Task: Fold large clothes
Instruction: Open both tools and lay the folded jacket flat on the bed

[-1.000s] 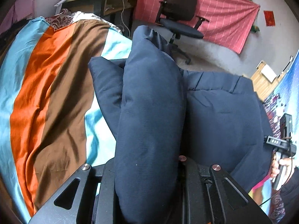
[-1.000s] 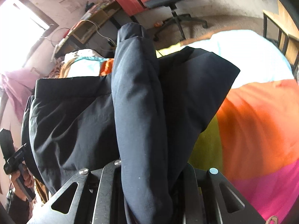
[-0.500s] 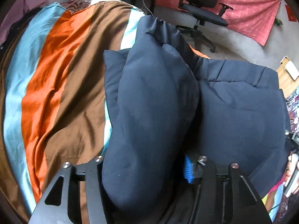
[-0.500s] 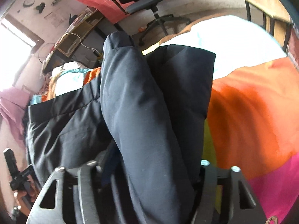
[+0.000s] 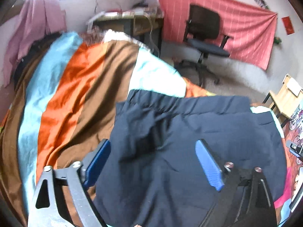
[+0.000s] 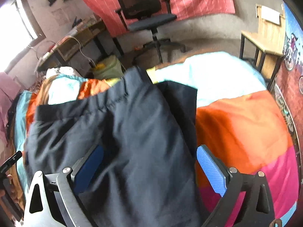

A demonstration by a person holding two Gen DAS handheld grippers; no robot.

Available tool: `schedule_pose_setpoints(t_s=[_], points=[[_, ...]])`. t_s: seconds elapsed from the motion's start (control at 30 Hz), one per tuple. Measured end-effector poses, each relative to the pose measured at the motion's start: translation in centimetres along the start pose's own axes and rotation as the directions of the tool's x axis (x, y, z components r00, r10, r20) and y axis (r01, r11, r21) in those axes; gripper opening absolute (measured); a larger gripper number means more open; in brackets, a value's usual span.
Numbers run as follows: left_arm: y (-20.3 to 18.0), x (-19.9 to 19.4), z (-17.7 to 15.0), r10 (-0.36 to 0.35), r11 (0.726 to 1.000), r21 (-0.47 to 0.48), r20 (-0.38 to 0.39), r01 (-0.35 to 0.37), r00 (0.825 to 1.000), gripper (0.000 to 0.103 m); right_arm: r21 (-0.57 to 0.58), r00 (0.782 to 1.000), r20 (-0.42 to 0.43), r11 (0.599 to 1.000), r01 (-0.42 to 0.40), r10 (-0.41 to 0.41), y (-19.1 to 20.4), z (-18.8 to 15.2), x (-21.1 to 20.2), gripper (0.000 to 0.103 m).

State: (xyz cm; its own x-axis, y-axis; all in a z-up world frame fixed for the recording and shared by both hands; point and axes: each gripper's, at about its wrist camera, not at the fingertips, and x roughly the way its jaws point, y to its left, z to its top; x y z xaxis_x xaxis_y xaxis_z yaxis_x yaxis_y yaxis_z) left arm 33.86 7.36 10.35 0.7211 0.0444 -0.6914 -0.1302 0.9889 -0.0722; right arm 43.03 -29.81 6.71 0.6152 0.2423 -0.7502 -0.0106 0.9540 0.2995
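Lying across the striped bedspread (image 5: 75, 94), the dark navy garment (image 5: 170, 151) has been doubled over, so this fold looks finished. The left gripper (image 5: 153, 162) and right gripper (image 6: 149, 168) have just been opening; their blue pads (image 6: 210, 170) stand clear of the cloth between them. Next likely needs a fresh grip on an edge.

Window glare, motion blur, fisheye warp.

bed (image 5: 79, 98) under striped sheet (orange, brown, blue); dark navy garment (image 5: 170, 151), probably padded, lies on it.
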Motion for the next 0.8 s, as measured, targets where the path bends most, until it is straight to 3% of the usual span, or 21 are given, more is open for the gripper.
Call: schedule_pose_setpoints(t_s=[0.1,0.37,0.67,0.8], points=[[-1.7,-2.4,-0.1,-0.026,1.0,0.008,0.079,0.025,0.997,0.1,-0.034,0.998,0.065,0.999,-0.003,0.006,0.8,-0.3,-2.0,0.103],[-4.9,-7.3,-1.4,-0.065,0.997,0.047,0.199,0.057,0.978,0.1,-0.171,0.981,0.193,0.985,0.005,0.029,3.7,-2.3,-6.9,0.103],[-6.8,-13.2,-4.1,-0.094,0.99,0.132,0.344,0.051,0.934,0.101,-0.271,0.935,0.345,0.962,0.019,0.079,5.7,-5.5,-12.4,0.103],[-6.9,-14.9,-5.4,-0.081,0.989,0.148,0.375,0.026,0.924,0.101,-0.302,0.916,0.39,0.953,0.03,0.094,6.7,-7.1,-14.5,0.103]])
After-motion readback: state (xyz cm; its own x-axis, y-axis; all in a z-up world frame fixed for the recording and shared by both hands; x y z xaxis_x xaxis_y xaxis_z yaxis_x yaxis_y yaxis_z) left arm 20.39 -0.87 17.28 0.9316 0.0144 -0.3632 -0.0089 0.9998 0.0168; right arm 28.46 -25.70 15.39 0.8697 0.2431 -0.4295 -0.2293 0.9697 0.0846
